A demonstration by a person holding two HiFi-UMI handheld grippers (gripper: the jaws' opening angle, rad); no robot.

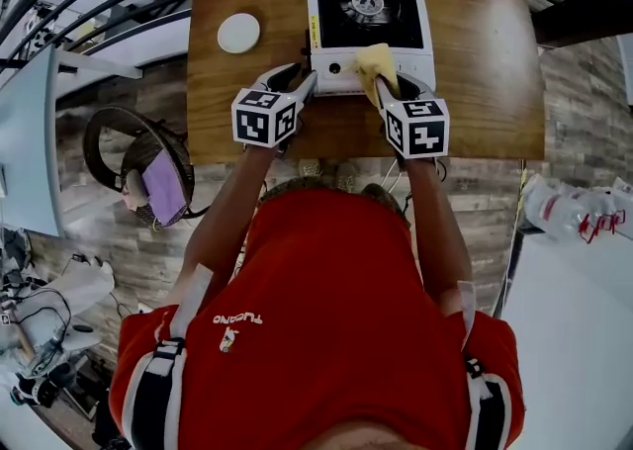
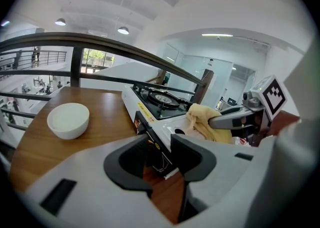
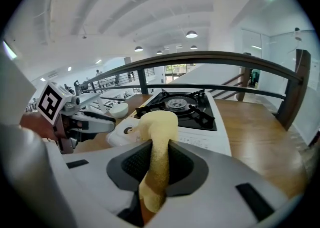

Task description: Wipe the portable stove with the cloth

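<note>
Wooden table point(image 1: 475, 72) beside dark railing point(image 3: 200, 59); left fingers point(image 2: 194, 158) apart, right fingers point(image 3: 186, 166) tight on cloth point(image 3: 157, 122).

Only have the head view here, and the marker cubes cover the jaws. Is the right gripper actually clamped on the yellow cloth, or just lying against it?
Observer: Clamped. The right gripper view shows the cloth pinched between the right gripper's pads, with its bunched end out over the front of the stove.
Operator: And the other one?
Observer: Open and empty. In its own view the left gripper has its jaws apart, and the stove's front left corner shows through the gap.
Operator: White round thing left of the stove, lid or dish?
Observer: A dish. From the side it is an upright white bowl on the table, apart from the stove.
</note>
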